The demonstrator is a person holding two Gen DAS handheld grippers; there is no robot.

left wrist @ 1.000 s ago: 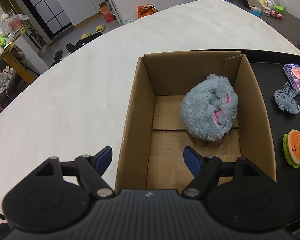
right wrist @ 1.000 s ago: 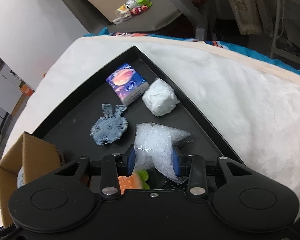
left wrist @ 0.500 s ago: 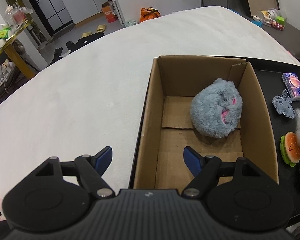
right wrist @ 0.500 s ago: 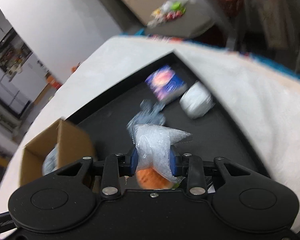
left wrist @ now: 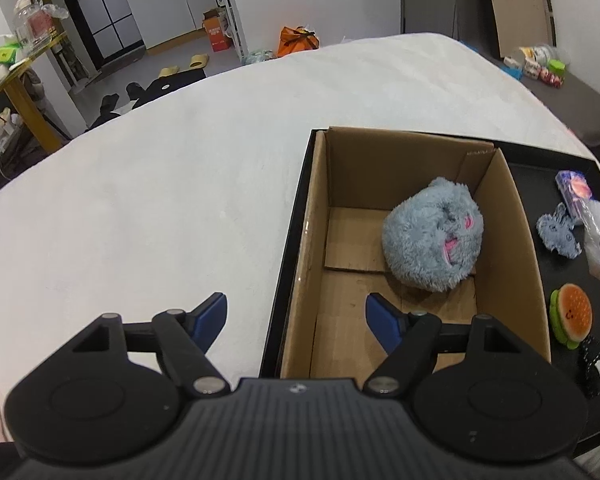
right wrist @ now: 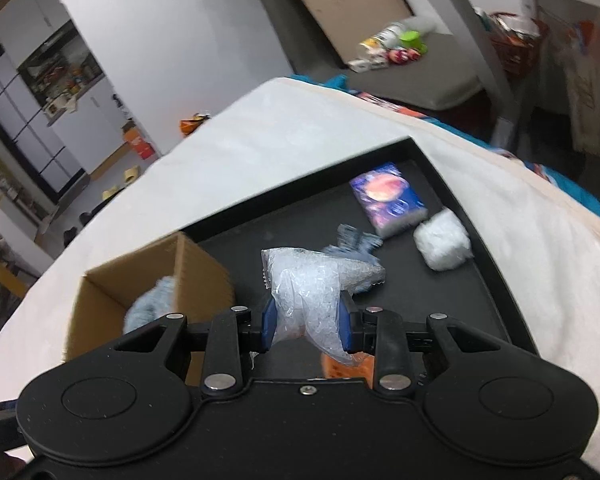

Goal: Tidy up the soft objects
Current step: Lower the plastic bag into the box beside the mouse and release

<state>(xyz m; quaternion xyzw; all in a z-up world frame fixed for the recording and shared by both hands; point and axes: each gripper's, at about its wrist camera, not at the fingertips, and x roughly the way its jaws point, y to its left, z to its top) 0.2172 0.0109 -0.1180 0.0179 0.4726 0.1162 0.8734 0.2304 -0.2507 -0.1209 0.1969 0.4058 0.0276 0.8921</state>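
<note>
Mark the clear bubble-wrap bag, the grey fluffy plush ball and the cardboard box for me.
clear bubble-wrap bag (right wrist: 306, 292), right wrist view, its crinkled middle.
grey fluffy plush ball (left wrist: 432, 236), left wrist view, its furry middle.
cardboard box (left wrist: 302, 280), left wrist view, its left wall.

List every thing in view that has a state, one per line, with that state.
Left tongs: open, empty.
Right tongs: shut on the plastic bag, lifted off the tray.
Cardboard box: open-topped, standing in the tray.
Grey plush ball: lying inside the box.
Burger toy: on the tray.
Tissue pack: flat on the tray.
</note>
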